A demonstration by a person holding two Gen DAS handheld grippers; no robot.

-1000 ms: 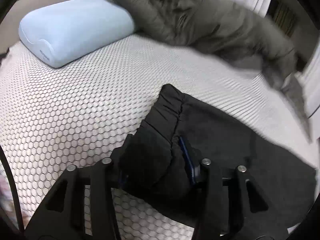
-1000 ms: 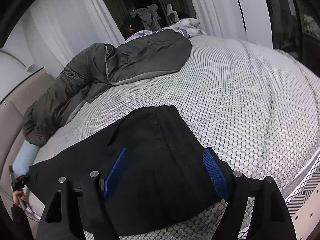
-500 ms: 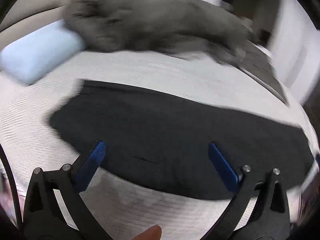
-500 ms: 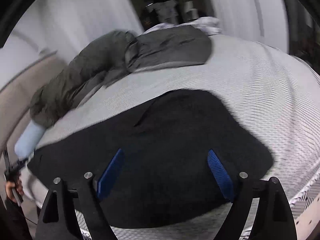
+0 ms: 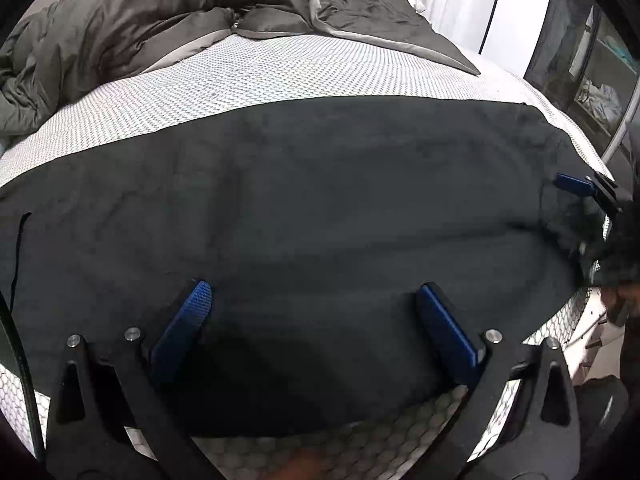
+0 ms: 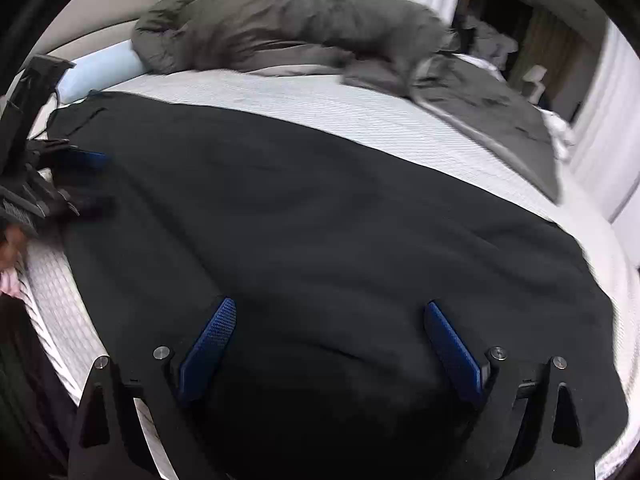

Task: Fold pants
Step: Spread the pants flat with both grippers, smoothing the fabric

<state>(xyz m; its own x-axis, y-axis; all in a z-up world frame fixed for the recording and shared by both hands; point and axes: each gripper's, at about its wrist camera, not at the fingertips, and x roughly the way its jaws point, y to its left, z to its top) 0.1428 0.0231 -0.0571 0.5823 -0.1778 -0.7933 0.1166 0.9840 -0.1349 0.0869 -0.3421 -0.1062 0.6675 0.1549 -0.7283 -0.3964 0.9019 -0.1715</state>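
Black pants (image 5: 320,208) lie spread flat across the near edge of the white honeycomb mattress (image 5: 248,76); they also show in the right wrist view (image 6: 320,220). My left gripper (image 5: 316,300) is open and empty, its blue pads wide apart just above the pants' near edge. My right gripper (image 6: 332,320) is open and empty above the other end of the pants. The right gripper shows at the far right of the left wrist view (image 5: 576,184), and the left gripper at the far left of the right wrist view (image 6: 80,158).
A bunched dark grey duvet (image 5: 132,28) lies along the far side of the bed, seen also in the right wrist view (image 6: 304,36). A pale blue pillow (image 6: 100,72) sits at the headboard end. White curtains (image 5: 460,0) hang beyond the bed.
My left gripper let go of the bunched pants, opened and swung round to face along the bed. The pants now lie flat. My right gripper stayed open and turned to the left.
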